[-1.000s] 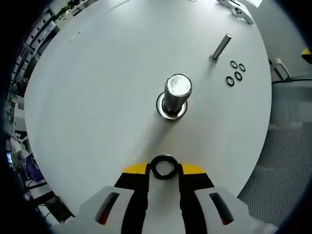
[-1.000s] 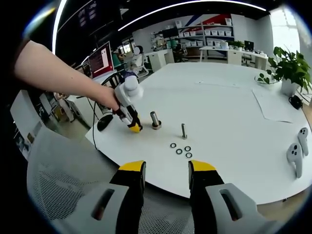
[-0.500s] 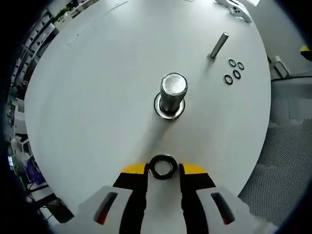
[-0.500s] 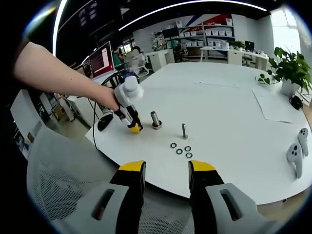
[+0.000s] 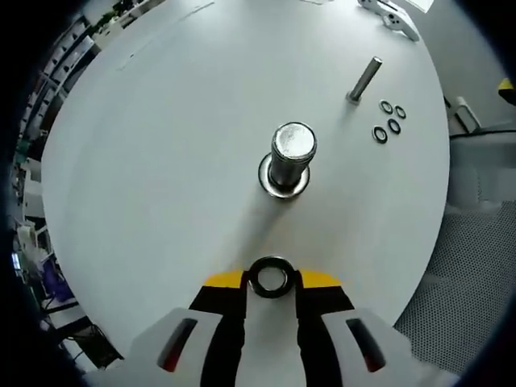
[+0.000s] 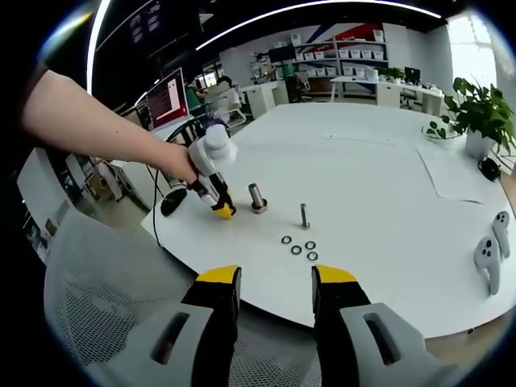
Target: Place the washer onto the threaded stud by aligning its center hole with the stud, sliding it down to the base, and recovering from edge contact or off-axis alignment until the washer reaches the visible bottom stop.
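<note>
The left gripper clamps a dark washer between its yellow tips above the white table. The threaded stud stands upright just ahead, apart from it. The right gripper hangs empty, jaws apart.

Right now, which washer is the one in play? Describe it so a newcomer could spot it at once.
On the round white table, find the thick upright stud near the middle. The washer is the dark ring nearer the table's edge, pinched in the left gripper. The four spare washers lie loose beside the thin bolt.
</note>
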### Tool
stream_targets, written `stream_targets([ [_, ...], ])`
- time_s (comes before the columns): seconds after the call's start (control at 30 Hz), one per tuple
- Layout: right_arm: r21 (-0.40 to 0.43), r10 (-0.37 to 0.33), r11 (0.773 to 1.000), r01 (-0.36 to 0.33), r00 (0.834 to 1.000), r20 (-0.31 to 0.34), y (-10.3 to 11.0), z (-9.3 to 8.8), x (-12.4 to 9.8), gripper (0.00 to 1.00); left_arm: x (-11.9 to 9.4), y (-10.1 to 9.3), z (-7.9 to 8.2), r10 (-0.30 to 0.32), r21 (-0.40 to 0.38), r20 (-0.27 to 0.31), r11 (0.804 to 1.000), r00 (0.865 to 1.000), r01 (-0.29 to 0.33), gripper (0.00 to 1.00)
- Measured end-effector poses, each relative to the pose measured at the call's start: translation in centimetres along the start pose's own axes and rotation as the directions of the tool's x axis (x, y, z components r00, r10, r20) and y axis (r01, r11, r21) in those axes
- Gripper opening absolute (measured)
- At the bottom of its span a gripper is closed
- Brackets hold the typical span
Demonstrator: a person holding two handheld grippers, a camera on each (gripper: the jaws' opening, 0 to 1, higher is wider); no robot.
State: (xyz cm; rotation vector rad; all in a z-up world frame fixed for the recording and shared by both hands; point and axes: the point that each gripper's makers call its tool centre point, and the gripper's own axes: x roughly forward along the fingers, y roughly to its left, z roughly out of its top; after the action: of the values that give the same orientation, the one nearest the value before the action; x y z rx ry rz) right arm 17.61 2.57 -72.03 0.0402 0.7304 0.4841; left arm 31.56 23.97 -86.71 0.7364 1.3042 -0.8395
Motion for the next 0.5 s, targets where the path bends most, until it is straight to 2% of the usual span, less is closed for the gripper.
stream_targets([
  [0.1,-0.003,0.002,1.0,-0.002,1.0,-0.003,0.06,-0.02,0.03,0.37,0.0,-0.02,0.03,0.013,-0.017,-0.006,1.0,1.0,-0.013,0.21],
  [0.27,0.0,0.001,1.0,-0.001,1.0,-0.001,0.0,0.0,0.03,0.37,-0.15,0.15,-0.28,0.017,-0.079,0.04,0.997,0.999,-0.014,0.2],
  [0.5,0.001,0.0,1.0,0.0,1.0,-0.001,-0.04,-0.01,0.02,0.37,-0.14,-0.17,-0.23,0.022,-0.067,0.058,0.998,0.998,-0.018,0.19],
])
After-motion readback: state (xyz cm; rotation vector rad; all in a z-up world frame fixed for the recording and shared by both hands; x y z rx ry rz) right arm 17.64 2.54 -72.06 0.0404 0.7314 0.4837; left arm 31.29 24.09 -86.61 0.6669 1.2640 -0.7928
